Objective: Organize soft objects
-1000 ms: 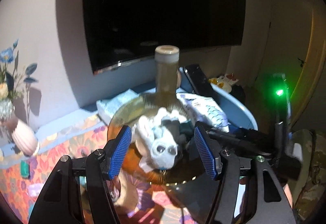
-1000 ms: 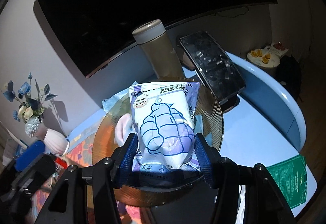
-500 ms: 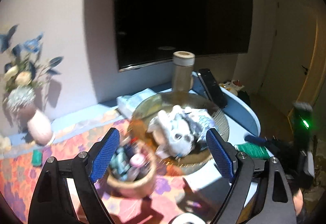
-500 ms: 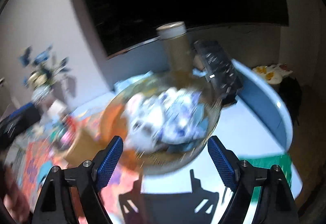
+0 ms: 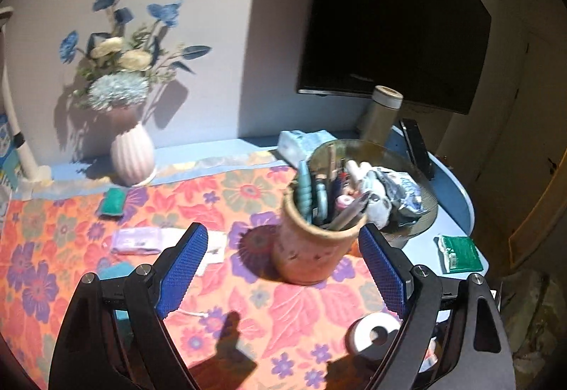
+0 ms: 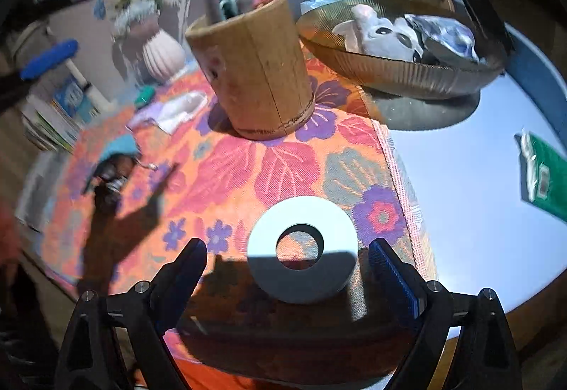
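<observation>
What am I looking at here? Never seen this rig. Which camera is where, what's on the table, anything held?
No robot: a person holds a two-finger gripper in each hand, each with a fisheye camera looking along its fingers. The black arms with blue pads at the bottom of each picture are those fingers.

The left wrist view shows the left gripper, open and empty, facing a wooden cup of pens on a floral cloth.

The right wrist view shows the right gripper, open, its jaws having just widened. A white ring lies on the cloth between them, not gripped.

Behind sits a glass bowl holding a plush toy and a soft packet. A green packet lies on the blue table.
</observation>
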Tool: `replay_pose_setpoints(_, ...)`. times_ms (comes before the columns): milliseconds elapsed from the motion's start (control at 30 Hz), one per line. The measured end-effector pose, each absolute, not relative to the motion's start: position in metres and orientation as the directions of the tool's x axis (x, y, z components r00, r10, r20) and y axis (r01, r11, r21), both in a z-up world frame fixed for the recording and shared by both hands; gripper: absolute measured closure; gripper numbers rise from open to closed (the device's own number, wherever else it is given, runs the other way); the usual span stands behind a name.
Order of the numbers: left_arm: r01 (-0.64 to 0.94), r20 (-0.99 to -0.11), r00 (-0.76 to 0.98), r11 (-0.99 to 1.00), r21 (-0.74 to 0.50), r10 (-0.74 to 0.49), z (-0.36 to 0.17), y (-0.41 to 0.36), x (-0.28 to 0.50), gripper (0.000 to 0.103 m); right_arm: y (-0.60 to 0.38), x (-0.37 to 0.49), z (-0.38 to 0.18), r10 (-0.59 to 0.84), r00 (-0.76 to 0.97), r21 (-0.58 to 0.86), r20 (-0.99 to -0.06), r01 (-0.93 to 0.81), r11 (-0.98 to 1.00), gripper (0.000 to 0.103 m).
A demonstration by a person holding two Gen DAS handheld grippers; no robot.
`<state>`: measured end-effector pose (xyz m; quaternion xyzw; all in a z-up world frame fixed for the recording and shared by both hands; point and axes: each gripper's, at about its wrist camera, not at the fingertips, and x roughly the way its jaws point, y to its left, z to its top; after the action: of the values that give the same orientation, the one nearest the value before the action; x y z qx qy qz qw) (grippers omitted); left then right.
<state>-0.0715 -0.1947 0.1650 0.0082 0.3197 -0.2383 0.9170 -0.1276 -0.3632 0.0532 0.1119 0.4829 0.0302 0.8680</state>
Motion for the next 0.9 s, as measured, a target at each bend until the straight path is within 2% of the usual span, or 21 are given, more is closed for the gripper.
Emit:
replay_pose_setpoints(67, 0.435, -0.593, 0.681, 0.889, -0.142, -0.428, 0.163, -0.188, -0.070, 0.017, -0.357, -0.127, 0.049, 0.129, 0.524, 0.185, -0.842, 0.056, 0.981, 0.014)
replay_pose_setpoints(133, 0.426, -0.596, 0.682, 0.892, -0.148, -0.425, 0.161, -0.183, -0.068, 0.017, -0.353, -0.126, 0.046, 0.100, 0.517, 0.152, -0.850, 0.058, 0.987, 0.023)
replay_pose_setpoints(167, 0.422, -0.599, 0.679, 0.893, -0.154, -0.424, 0.159, -0.180, -0.066, 0.017, -0.352, -0.127, 0.044, 0.063, 0.513, 0.111, -0.856, 0.065, 0.992, 0.032)
replay_pose_setpoints(200, 0.419, -0.601, 0.678, 0.894, -0.157, -0.423, 0.158, -0.178, -0.066, 0.017, -0.351, -0.127, 0.044, 0.026, 0.508, 0.071, -0.861, 0.069, 0.995, 0.036)
replay_pose_setpoints(400, 0.413, -0.611, 0.677, 0.899, -0.146, -0.411, 0.151, -0.178, -0.063, 0.017, -0.362, -0.130, 0.056, 0.028, 0.534, 0.087, -0.845, 0.085, 0.993, 0.037)
replay_pose_setpoints(567, 0.421, -0.597, 0.695, 0.900, -0.114, -0.401, 0.154, -0.180, -0.061, 0.017, -0.387, -0.135, 0.099, 0.048, 0.617, 0.152, -0.786, 0.118, 0.981, 0.037)
replay_pose_setpoints(767, 0.405, -0.599, 0.702, 0.908, -0.111, -0.386, 0.154, -0.176, -0.049, 0.017, -0.432, -0.099, 0.152, -0.042, 0.709, 0.151, -0.704, 0.208, 0.966, 0.037)
replay_pose_setpoints(900, 0.370, -0.608, 0.712, 0.924, -0.099, -0.351, 0.152, -0.167, -0.039, 0.017, -0.453, -0.058, 0.160, -0.078, 0.735, 0.158, -0.674, 0.245, 0.957, 0.034)
